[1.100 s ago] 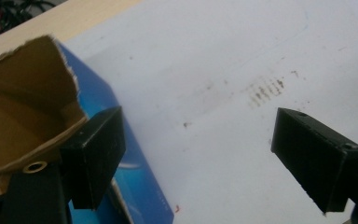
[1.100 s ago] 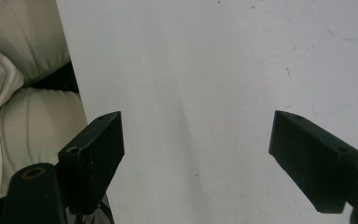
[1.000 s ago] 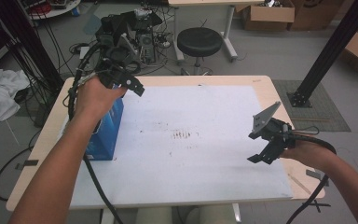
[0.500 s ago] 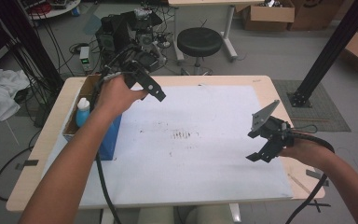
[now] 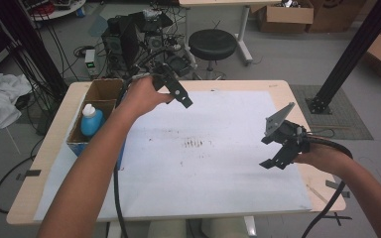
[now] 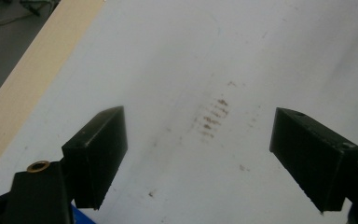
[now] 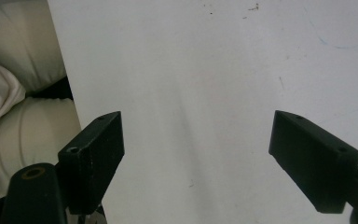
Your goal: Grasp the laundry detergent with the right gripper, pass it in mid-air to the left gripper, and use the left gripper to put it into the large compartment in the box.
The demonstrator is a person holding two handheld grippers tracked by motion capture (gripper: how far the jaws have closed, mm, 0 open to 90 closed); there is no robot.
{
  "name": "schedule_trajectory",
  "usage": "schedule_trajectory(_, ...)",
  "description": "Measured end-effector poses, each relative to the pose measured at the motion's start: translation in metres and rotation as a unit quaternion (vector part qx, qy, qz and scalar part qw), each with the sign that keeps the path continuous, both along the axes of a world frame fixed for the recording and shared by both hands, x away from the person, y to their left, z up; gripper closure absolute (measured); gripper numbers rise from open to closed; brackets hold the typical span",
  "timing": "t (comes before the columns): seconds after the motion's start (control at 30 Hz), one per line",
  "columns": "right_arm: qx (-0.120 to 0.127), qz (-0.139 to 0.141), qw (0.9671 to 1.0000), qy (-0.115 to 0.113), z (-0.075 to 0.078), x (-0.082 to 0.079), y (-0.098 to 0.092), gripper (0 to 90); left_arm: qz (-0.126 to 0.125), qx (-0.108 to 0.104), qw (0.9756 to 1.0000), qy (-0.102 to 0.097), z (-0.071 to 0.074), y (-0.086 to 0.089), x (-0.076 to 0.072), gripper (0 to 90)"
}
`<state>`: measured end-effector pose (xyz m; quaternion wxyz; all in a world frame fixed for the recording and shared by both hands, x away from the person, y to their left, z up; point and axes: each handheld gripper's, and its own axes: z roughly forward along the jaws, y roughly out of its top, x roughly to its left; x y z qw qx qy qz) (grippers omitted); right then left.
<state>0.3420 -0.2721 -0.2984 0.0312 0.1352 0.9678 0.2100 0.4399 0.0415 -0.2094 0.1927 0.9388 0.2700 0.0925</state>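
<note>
High view: we see our left gripper held wide apart over the white sheet, holding nothing, just right of the box with the blue bottle at the table's left edge; right gripper spread too, near the right edge. Left gripper view: brown smudges between jaws. Right gripper view: bare sheet, edge at left.

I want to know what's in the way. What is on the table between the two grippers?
In the high view, bare white paper with small brown smudges lies between the left gripper and the right gripper; nothing stands there.
</note>
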Motion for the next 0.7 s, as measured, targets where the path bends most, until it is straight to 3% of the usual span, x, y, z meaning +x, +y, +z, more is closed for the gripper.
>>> schedule_trajectory(0.3, -0.001, -0.003, 1.0, 0.002, -0.001, 0.001, 0.002, 17.7, -0.056, 0.009, 0.9984, 0.011, -0.012, -0.018, 0.003, 19.8)
schedule_trajectory(0.7, -0.003, -0.004, 1.0, 0.006, -0.004, 0.003, 0.005, 17.8, -0.067, 0.014, 0.9975, 0.017, -0.016, -0.022, 0.004, 20.2)
